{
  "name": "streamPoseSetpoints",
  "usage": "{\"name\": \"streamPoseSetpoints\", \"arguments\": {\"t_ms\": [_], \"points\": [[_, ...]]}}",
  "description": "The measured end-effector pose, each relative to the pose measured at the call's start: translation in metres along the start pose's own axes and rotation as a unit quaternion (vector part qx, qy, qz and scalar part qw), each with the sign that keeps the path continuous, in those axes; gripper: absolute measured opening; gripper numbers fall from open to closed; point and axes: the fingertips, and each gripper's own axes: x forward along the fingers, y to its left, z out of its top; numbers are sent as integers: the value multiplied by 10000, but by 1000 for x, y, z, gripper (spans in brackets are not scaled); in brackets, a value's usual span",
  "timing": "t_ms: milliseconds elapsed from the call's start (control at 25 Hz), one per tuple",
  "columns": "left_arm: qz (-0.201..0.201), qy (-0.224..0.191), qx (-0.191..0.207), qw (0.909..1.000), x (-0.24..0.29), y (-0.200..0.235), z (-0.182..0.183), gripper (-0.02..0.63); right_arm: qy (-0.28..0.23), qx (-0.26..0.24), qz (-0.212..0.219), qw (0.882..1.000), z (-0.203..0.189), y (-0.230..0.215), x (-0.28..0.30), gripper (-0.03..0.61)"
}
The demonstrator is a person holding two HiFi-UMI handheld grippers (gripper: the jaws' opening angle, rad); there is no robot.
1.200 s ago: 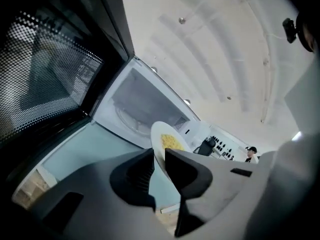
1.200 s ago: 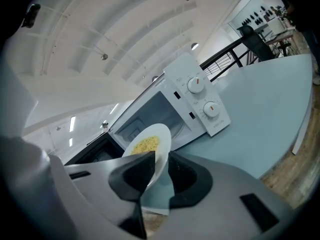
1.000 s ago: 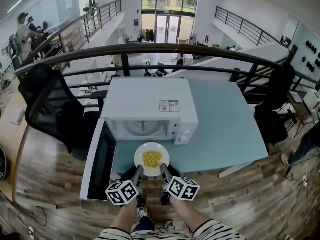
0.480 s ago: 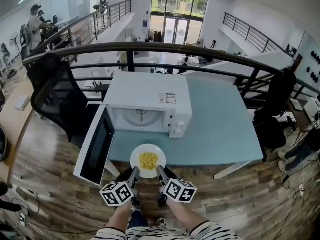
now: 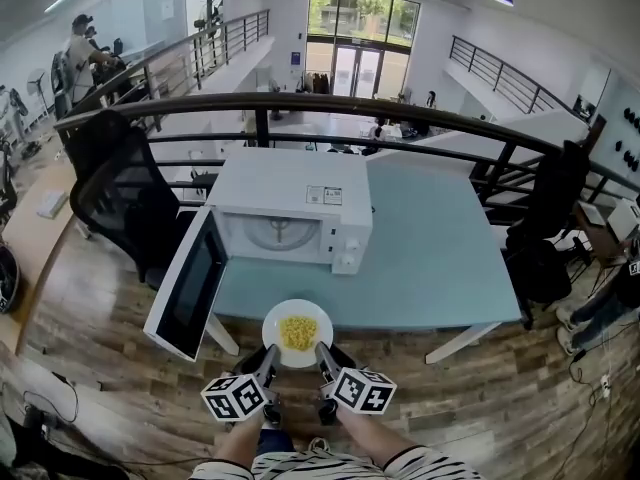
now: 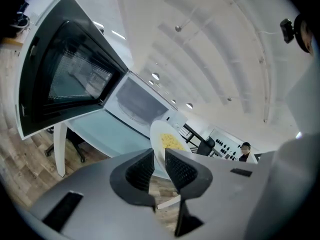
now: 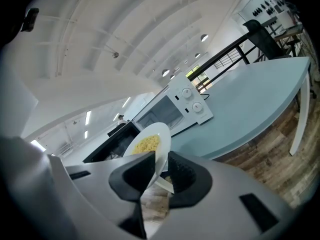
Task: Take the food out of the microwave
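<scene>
A white plate (image 5: pixel 297 332) of yellow food hangs level over the front edge of the light blue table (image 5: pixel 440 258), outside the white microwave (image 5: pixel 290 208). My left gripper (image 5: pixel 272 354) is shut on the plate's near left rim, and my right gripper (image 5: pixel 320 352) is shut on its near right rim. In the left gripper view the plate (image 6: pixel 167 143) runs edge-on between the ribbed pads of the left gripper (image 6: pixel 159 167). The right gripper view shows the plate (image 7: pixel 148 144) pinched by the right gripper (image 7: pixel 160 168) the same way. The microwave door (image 5: pixel 188 286) stands swung open to the left, with the cavity (image 6: pixel 140 101) showing only its turntable.
A black office chair (image 5: pixel 120 198) stands left of the microwave and another chair (image 5: pixel 545 233) at the table's right. A dark railing (image 5: pixel 300 103) runs behind the table. Wooden floor (image 5: pixel 470 388) lies under my hands. A person (image 5: pixel 82 53) stands far off at the upper left.
Both grippers have drawn back toward me with the plate, from over the table in front of the microwave to the table's front edge. The microwave door has stayed open.
</scene>
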Motion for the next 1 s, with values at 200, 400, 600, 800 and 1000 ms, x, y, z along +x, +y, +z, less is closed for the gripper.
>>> {"name": "streamPoseSetpoints", "arguments": {"t_ms": [200, 400, 600, 800, 1000], "points": [[37, -11, -6, 10000, -11, -6, -16, 83, 67, 20, 2, 10000, -10, -5, -14, 91], [89, -14, 14, 10000, -23, -8, -25, 83, 157, 9, 67, 9999, -21, -4, -24, 91], [161, -25, -47, 9999, -37, -9, -37, 83, 298, -22, 130, 9995, -32, -3, -33, 91], [230, 14, -30, 9997, -49, -9, -48, 83, 401, -5, 163, 9991, -45, -3, -42, 91], [311, 65, -93, 9995, -58, -5, -60, 83, 532, -22, 181, 9984, -58, -4, -46, 91]]}}
